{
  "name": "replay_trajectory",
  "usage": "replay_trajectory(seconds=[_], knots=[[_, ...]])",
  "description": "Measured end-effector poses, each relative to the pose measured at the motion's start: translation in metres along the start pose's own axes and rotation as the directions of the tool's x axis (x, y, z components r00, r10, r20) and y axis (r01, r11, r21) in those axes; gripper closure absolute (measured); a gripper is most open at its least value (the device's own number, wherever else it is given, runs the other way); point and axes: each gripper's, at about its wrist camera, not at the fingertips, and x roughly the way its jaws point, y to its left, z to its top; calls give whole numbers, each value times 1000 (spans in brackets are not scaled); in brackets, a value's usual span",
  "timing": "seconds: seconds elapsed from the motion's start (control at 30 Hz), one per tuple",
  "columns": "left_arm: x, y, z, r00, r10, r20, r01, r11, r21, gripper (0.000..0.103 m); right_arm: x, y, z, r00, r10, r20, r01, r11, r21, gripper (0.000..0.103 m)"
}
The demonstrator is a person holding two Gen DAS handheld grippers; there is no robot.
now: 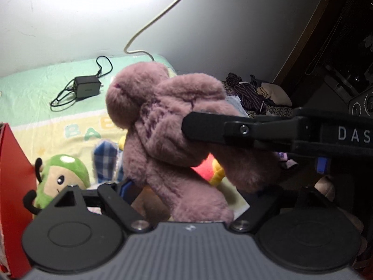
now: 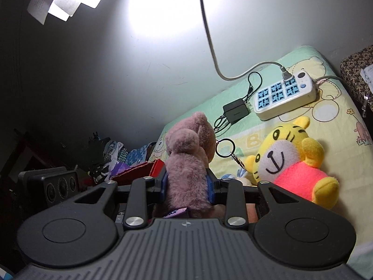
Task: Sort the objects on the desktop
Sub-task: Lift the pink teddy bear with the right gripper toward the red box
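A mauve plush toy (image 1: 167,121) hangs above the cartoon-print sheet (image 1: 35,98). My right gripper (image 2: 187,184) is shut on the mauve plush toy (image 2: 186,163), its blue pads (image 2: 164,185) pressing both sides. In the left wrist view one black finger (image 1: 209,128) of that gripper comes in from the right and presses into the plush. My left gripper (image 1: 191,186) stands open around the toy's lower part. Only its left blue pad (image 1: 127,186) shows; the other is hidden by fur. A green plush (image 1: 63,175) and a yellow tiger plush in a pink shirt (image 2: 291,163) lie on the sheet.
A red box (image 1: 14,186) stands at the left edge. A black charger (image 2: 235,112) with its cable, a white power strip (image 2: 284,95) and a key ring (image 2: 225,148) lie near the wall. A blue plaid item (image 1: 105,161) lies beside the green plush. Clothes (image 1: 251,93) pile up beyond the sheet.
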Motion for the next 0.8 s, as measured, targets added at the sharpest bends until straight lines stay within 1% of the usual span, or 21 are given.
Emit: replay_trajectory(seconds=[0.1,0.2,0.3,0.4,0.5,0.67,0.8], knots=[[-24,6,-4,998,48,45,-49,999,10,16,5,21,-3,999,34,3,-34,999,-39,69],[-49,17,-9,989,112,93,-115,993,23,16,17,40,-6,997,79,-2,-79,995,-66,69],[-71,35,-16,979,163,121,-167,986,22,16,34,63,-12,993,113,-14,-114,989,-95,69],[-95,64,-26,967,217,133,-220,975,12,16,59,88,-22,990,134,-46,-138,983,-117,69],[-115,95,-36,955,268,130,-272,962,11,16,89,110,-36,986,150,-68,-157,980,-119,69],[-139,151,-48,932,347,102,-349,937,6,16,144,141,-59,978,173,-114,-179,983,-41,69],[-150,199,-51,908,413,69,-415,910,9,16,180,165,-79,974,167,-154,-168,986,4,70]])
